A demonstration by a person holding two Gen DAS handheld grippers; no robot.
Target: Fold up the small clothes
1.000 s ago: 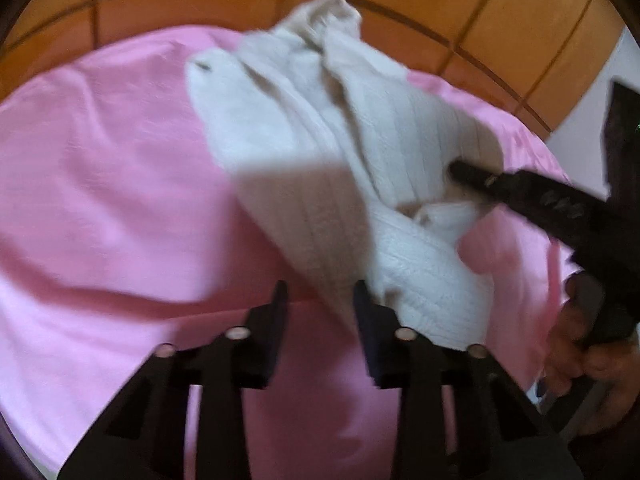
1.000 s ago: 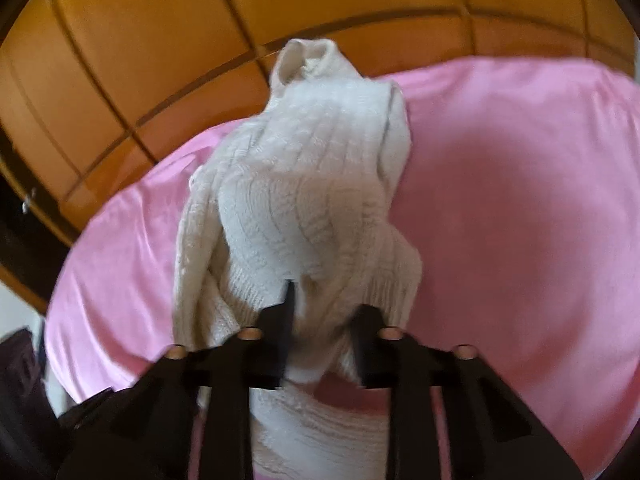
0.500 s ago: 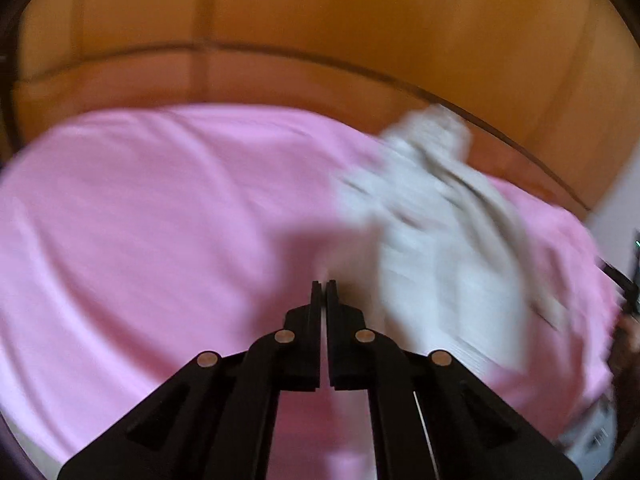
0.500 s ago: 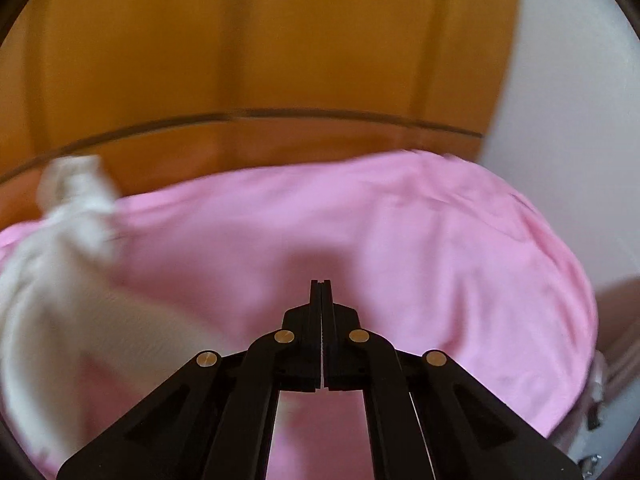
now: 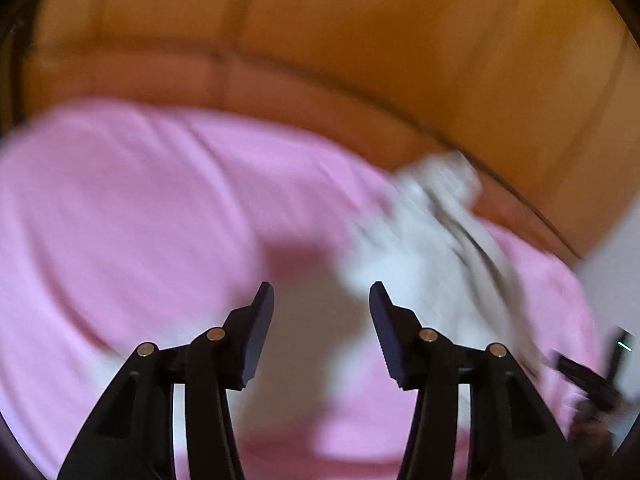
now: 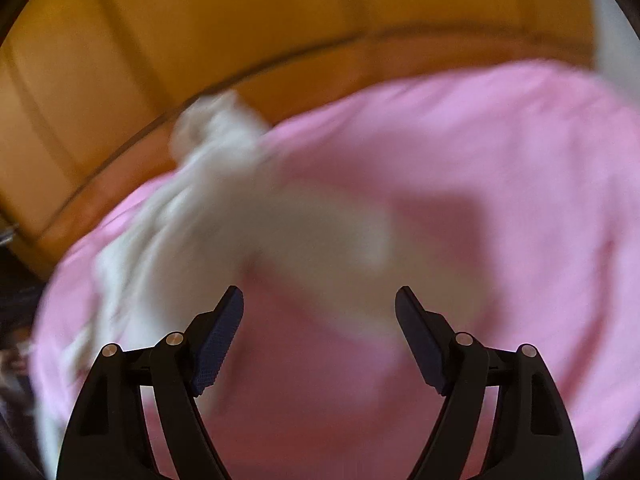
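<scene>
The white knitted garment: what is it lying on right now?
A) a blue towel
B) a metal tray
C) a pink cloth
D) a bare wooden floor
C: the white knitted garment lies spread on the pink cloth, with orange-brown wooden panels only behind it; both views show this, though blurred.

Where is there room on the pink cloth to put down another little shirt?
The pink cloth is bare on its wide stretch from the white knit garment across to the wooden panel side; in the right wrist view, that is everything to the garment's right. It is crowded only where the garment lies bunched, near the cloth's far edge.
</scene>
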